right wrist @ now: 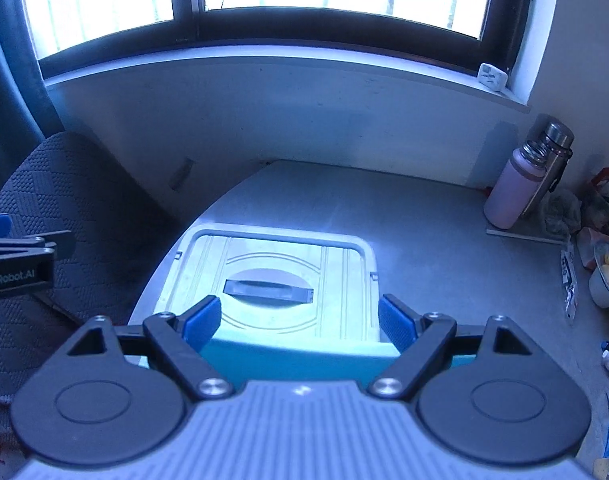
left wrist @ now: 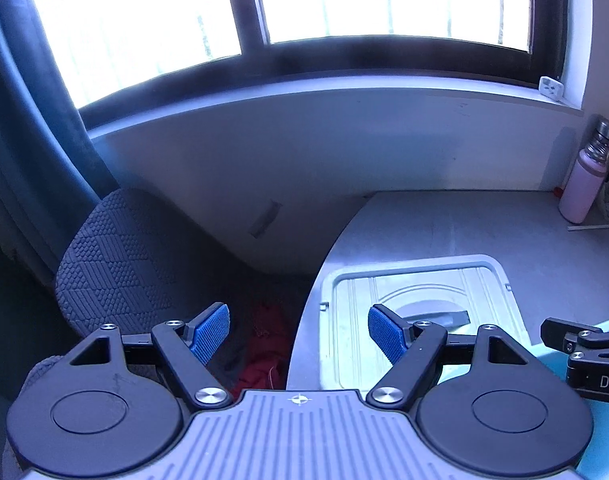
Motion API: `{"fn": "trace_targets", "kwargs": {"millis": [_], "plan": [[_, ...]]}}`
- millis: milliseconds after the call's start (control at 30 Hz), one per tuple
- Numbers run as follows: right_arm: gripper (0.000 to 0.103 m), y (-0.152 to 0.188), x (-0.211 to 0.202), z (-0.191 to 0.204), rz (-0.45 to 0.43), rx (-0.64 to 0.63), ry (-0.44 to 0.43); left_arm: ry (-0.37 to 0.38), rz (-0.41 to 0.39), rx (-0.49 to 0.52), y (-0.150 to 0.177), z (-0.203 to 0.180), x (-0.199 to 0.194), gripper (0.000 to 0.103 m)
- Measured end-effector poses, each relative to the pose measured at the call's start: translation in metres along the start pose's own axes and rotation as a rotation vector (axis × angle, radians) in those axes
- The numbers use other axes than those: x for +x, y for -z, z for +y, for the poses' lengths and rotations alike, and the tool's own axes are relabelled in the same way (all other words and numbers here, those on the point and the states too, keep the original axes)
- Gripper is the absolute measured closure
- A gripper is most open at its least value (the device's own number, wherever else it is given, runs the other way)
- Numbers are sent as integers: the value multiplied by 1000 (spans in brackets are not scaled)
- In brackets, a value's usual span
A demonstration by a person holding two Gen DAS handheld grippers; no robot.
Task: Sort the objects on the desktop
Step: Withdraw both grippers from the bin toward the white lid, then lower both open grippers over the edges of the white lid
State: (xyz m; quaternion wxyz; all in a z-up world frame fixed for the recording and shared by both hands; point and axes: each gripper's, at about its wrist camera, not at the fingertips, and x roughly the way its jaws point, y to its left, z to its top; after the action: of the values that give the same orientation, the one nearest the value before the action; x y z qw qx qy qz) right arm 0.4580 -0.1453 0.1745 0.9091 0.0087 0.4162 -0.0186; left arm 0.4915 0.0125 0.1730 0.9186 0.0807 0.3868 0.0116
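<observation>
Left wrist view: left gripper [left wrist: 298, 330] spread wide, holding nothing, hovering over desk [left wrist: 484, 224] edge. Lidded storage box [left wrist: 420, 304] lies just ahead on desk, lid on. Pink flask [left wrist: 582, 186] stands far right, well apart.

Right wrist view: right gripper [right wrist: 298, 320] spread wide, holding nothing, above box near edge. Recessed lid handle [right wrist: 268, 291] is best hold. Box judged rigid plastic, smooth, probably light. Clutter at right blurred; possibly food cup [right wrist: 608, 280].
</observation>
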Motion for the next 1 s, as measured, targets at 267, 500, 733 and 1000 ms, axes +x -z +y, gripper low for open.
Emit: {"fn": "trace_targets", "kwargs": {"millis": [267,500,733,1000], "plan": [[18,-15,22,12,23,6,14,6,30,-17,-5,17,33,25],[17,-27,46,17,52,-9,40,-8,52,-19,-15,26,62,25],[17,-41,75,11,89,-14,67,-15,83,-3,-30,23,97,25],[17,-51,112,-8,163,-4,75,-11,127,-27,-39,16,138,25]]}}
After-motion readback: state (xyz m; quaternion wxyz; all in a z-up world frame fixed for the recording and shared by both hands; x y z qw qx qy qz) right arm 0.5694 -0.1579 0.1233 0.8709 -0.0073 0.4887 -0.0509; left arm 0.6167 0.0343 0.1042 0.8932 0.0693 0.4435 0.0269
